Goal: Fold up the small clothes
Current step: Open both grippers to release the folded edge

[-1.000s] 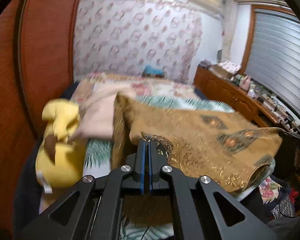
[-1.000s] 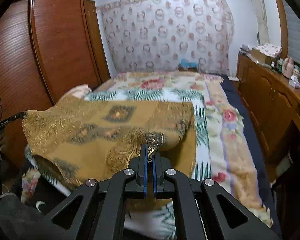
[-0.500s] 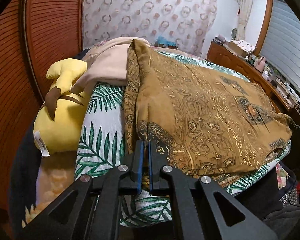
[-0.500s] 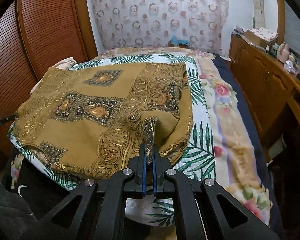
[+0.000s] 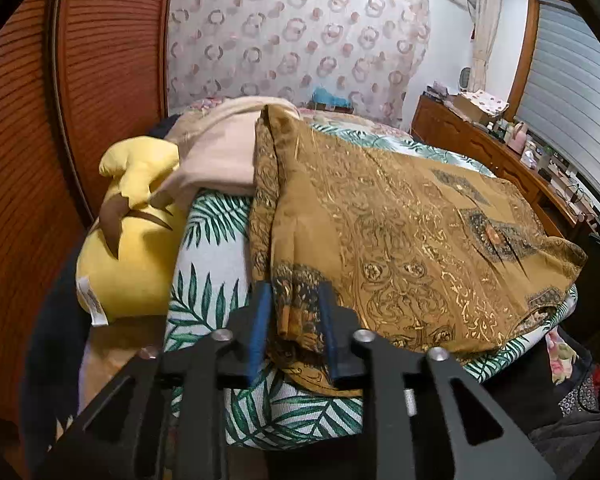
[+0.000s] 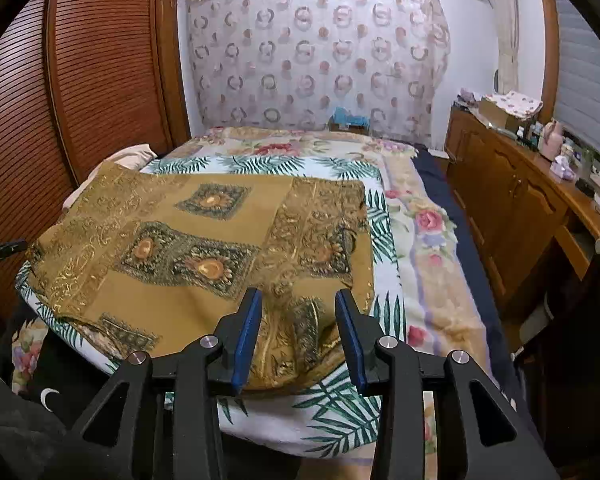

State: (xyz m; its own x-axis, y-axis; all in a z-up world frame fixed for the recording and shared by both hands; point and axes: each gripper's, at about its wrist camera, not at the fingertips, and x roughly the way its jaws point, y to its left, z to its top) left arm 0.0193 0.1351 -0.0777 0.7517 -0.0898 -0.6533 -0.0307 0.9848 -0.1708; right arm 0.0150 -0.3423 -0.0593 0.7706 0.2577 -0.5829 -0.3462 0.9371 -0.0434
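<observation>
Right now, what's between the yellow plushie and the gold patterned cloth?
In the left wrist view, a strip of the palm-leaf sheet separates the yellow plushie from the gold patterned cloth; farther back, a beige blanket bridges them.

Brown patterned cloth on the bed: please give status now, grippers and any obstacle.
Left gripper and right gripper just opened, pads off the brown cloth. Cloth lies on the bed, corners between open jaws. Yellow plush toy beside its left edge, apart.

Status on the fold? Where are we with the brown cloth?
Done: the brown patterned cloth lies flat on the bed, apparently doubled over. In hand: the left gripper and right gripper have just been opening, each with a near corner loose between its jaws. Left: probably another fold; the pink garment beside the yellow plush toy looks unfolded.
</observation>
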